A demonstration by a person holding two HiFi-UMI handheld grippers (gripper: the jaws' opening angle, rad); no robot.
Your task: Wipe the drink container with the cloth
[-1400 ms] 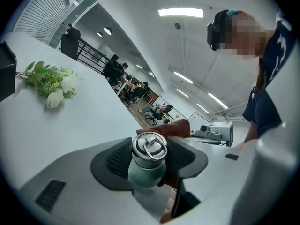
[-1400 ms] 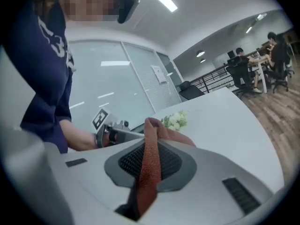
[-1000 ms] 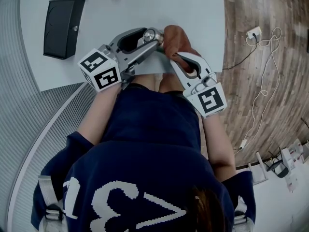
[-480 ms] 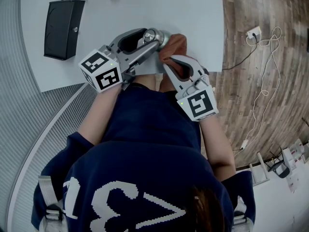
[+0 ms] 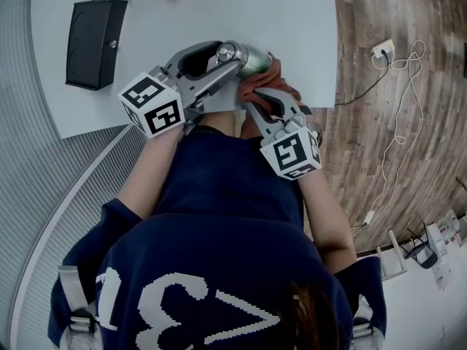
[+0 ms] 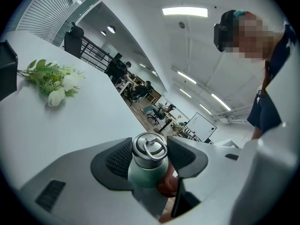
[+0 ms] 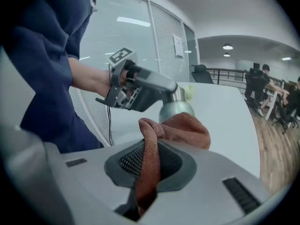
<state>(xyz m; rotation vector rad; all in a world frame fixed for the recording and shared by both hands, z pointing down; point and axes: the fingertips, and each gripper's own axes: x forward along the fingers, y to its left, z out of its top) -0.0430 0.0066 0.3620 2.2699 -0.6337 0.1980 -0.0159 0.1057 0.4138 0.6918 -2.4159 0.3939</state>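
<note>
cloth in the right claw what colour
The cloth is rusty orange-brown; the right gripper view shows it best.

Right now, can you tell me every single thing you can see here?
bottle: one, green with silver lid, in the left gripper
cloth: one, rusty orange, in the right gripper, against the bottle
table: one, white, before the person
box: one, black, on the table's left
flowers: one bunch, white and green, on the table past the box
plug: one, white, on the wooden floor, right
other people: several, dark, far off in the office
person: one, navy shirt, at the table
left gripper: one, grey, shut on the bottle
right gripper: one, grey, shut on the cloth
</note>
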